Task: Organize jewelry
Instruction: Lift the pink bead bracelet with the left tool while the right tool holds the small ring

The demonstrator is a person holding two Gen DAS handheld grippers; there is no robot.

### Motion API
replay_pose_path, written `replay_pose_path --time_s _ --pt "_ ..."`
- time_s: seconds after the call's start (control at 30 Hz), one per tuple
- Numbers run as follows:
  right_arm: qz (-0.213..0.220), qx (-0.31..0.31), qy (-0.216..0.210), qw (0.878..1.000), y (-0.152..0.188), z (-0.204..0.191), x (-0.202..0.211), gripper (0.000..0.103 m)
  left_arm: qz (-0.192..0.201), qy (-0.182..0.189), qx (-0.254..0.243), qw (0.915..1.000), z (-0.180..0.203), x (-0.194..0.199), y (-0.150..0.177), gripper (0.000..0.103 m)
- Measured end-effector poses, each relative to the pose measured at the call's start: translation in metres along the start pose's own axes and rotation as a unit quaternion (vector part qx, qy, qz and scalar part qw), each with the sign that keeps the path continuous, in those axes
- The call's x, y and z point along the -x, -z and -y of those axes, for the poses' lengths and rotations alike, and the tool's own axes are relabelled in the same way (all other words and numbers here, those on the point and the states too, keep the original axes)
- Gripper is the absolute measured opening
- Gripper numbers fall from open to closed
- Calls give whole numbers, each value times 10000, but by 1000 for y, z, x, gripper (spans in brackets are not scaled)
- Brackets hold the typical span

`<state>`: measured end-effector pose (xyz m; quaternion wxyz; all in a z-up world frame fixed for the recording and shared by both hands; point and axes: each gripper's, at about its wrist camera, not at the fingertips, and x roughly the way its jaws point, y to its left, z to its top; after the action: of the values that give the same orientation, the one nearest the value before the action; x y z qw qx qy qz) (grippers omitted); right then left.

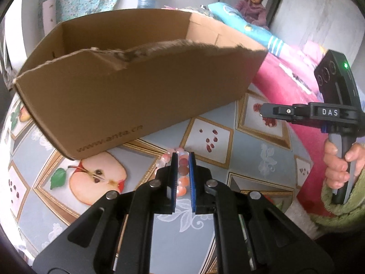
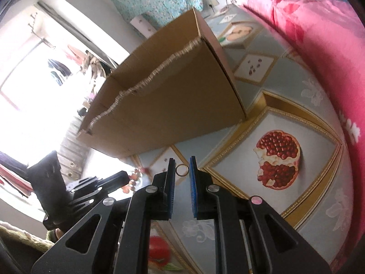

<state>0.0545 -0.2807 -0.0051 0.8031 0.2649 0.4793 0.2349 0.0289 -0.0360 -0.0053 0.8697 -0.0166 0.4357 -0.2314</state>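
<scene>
A bracelet of pink and orange beads (image 1: 183, 171) is pinched between the blue pads of my left gripper (image 1: 183, 157), above the fruit-patterned tablecloth (image 1: 251, 159). Part of the strand hangs out to the left of the fingers. A small gold ring (image 2: 182, 170) stands upright between the pads of my right gripper (image 2: 182, 162), which is shut on it. An open brown cardboard box (image 1: 136, 96) with a torn rim stands just beyond both grippers. The right gripper (image 1: 262, 111) comes in from the right edge, pointing towards the box. In the right wrist view the left gripper (image 2: 124, 177) shows at lower left with the beads (image 2: 134, 179).
A pink quilt (image 2: 308, 34) borders the table on the right. A blue pillow (image 1: 246, 25) lies behind the box (image 2: 178, 96). A person in a purple jacket (image 1: 253, 9) sits at the back. A hand in a green sleeve (image 1: 337, 166) grips the right tool's handle.
</scene>
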Motion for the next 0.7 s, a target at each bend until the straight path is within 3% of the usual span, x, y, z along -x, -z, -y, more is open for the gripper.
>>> replay_pose_path --time_s 0.13,0.4,0.7 --pt "72 3 28 10000 3 -4 5 12 -50 -43 45 10000 -2 2 -2 8" --pt "42 104 210 9997 13 -16 9 12 -483 -504 -174 9974 12 -12 -5 8" --pt "95 292 258 9992 19 -32 16 12 -436 -808 -421 9949 24 -9 -7 8"
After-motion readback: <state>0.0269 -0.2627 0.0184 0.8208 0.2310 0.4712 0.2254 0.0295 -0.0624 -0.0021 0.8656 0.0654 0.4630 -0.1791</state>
